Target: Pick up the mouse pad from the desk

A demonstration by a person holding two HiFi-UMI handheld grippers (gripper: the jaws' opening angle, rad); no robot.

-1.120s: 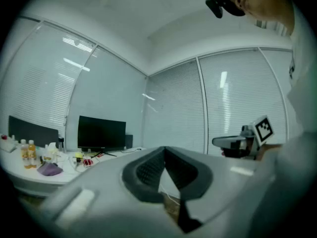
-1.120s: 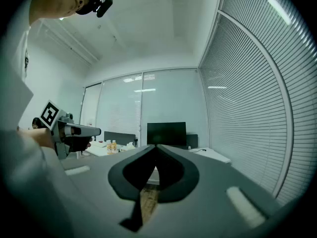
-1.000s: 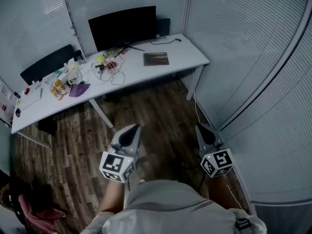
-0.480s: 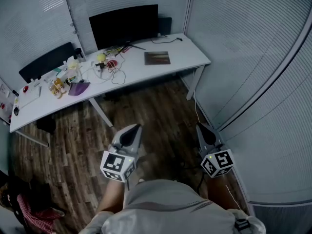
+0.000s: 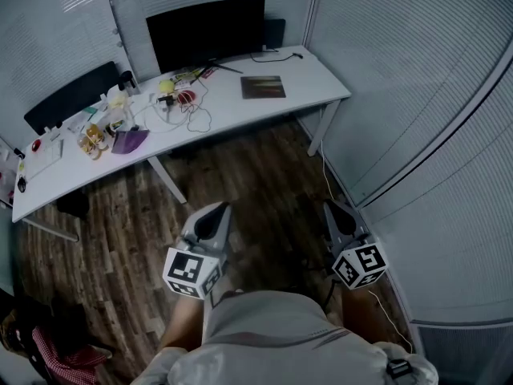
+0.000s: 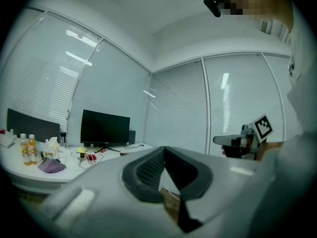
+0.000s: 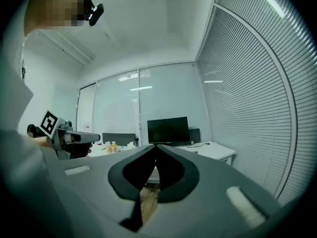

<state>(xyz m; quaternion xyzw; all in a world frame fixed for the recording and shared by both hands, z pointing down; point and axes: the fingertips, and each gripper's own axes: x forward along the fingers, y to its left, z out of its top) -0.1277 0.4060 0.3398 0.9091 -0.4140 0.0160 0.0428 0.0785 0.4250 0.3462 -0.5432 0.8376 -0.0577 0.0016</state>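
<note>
The mouse pad (image 5: 263,87), a dark brownish rectangle, lies flat on the right part of the white desk (image 5: 304,83) in the head view, in front of the black monitor (image 5: 205,33). Both grippers hang well short of the desk, over the wooden floor. My left gripper (image 5: 220,208) is shut and empty, its marker cube near the person's body. My right gripper (image 5: 330,208) is shut and empty too. In the left gripper view the jaws meet at the tip (image 6: 164,148); in the right gripper view they meet likewise (image 7: 156,146). Neither gripper view shows the pad.
Clutter fills the desk's left half: bottles (image 5: 94,139), a purple cloth (image 5: 130,141), cables (image 5: 186,111), a keyboard (image 5: 42,157). A dark chair (image 5: 70,96) stands behind. Blind-covered glass walls (image 5: 417,87) close in on the right. A desk leg (image 5: 167,183) stands ahead.
The desk and its objects have shifted slightly up and right in the head view as the person moves toward it. Both grippers stay shut and hold their place in the view.
</note>
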